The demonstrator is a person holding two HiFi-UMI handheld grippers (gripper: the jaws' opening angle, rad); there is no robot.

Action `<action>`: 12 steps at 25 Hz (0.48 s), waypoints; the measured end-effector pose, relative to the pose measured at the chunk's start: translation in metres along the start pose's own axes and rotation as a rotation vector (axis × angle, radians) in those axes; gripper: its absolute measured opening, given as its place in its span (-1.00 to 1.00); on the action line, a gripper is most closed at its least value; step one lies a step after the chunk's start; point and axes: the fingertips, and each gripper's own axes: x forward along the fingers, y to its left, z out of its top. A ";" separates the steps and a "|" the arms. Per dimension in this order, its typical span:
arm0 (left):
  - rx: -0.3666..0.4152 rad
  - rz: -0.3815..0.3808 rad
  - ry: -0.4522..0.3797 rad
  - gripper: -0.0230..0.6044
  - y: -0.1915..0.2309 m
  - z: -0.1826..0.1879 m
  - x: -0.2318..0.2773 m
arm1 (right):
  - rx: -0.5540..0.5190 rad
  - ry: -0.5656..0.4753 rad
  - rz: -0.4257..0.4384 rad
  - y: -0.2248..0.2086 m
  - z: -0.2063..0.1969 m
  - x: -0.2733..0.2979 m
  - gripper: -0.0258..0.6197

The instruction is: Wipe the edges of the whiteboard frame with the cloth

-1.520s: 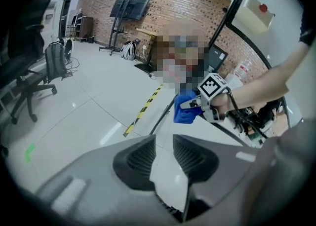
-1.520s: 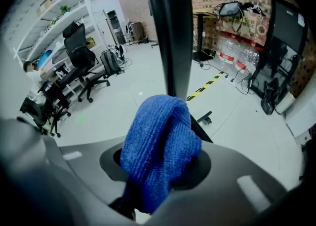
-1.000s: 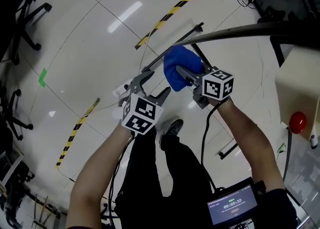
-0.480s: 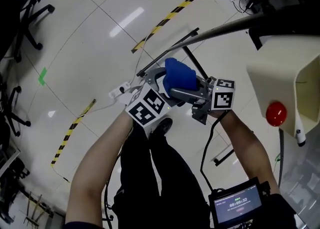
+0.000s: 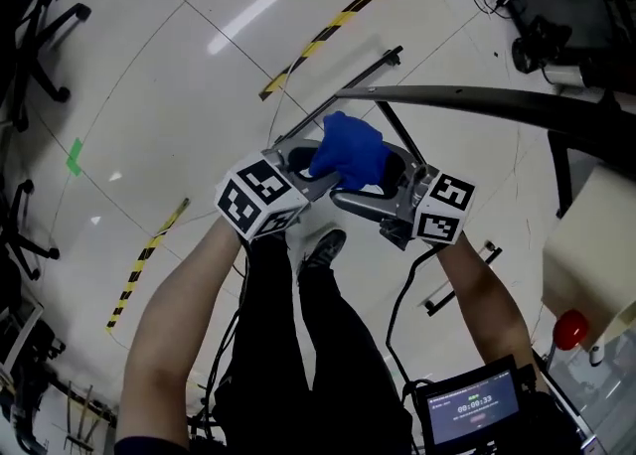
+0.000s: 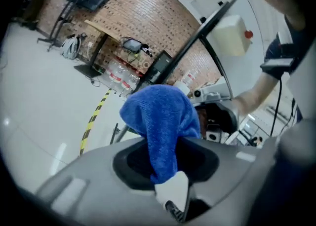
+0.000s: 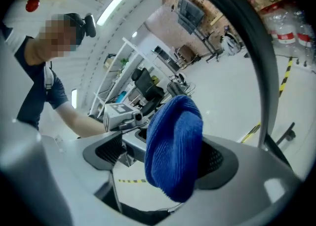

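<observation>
Two grippers meet at the cloth [image 5: 350, 148], just near of the frame [image 5: 477, 101]. The left gripper [image 5: 314, 169] has just clamped its fingers on the cloth, and the right gripper [image 5: 373, 185] has just spread its fingers apart around it. With the cloth handed over from right to left, the wiping likely falls to the left.
</observation>
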 end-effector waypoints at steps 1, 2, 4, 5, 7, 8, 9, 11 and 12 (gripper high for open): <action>-0.015 0.013 -0.010 -0.56 0.009 0.002 -0.001 | 0.007 -0.025 -0.030 -0.007 0.005 0.001 0.44; -0.010 0.025 -0.011 -0.56 0.016 0.003 0.000 | 0.014 -0.043 -0.055 -0.012 0.008 0.001 0.44; 0.032 0.037 -0.003 -0.56 0.028 0.005 0.010 | 0.021 -0.070 -0.116 -0.023 0.010 -0.002 0.44; 0.054 0.039 0.003 -0.56 0.033 0.006 0.016 | 0.024 -0.084 -0.155 -0.030 0.012 -0.004 0.43; 0.095 0.048 0.019 -0.56 0.042 0.008 0.026 | 0.017 -0.102 -0.244 -0.046 0.013 -0.012 0.43; 0.115 0.063 0.026 -0.56 0.048 0.009 0.029 | 0.001 -0.101 -0.291 -0.053 0.013 -0.018 0.44; 0.139 0.086 0.034 -0.56 0.057 0.010 0.032 | -0.021 -0.096 -0.337 -0.058 0.012 -0.024 0.44; 0.216 0.147 0.072 -0.56 0.080 0.010 0.033 | -0.046 -0.078 -0.402 -0.063 0.006 -0.037 0.43; 0.281 0.179 0.108 -0.56 0.094 0.009 0.034 | -0.042 -0.067 -0.415 -0.063 0.000 -0.042 0.43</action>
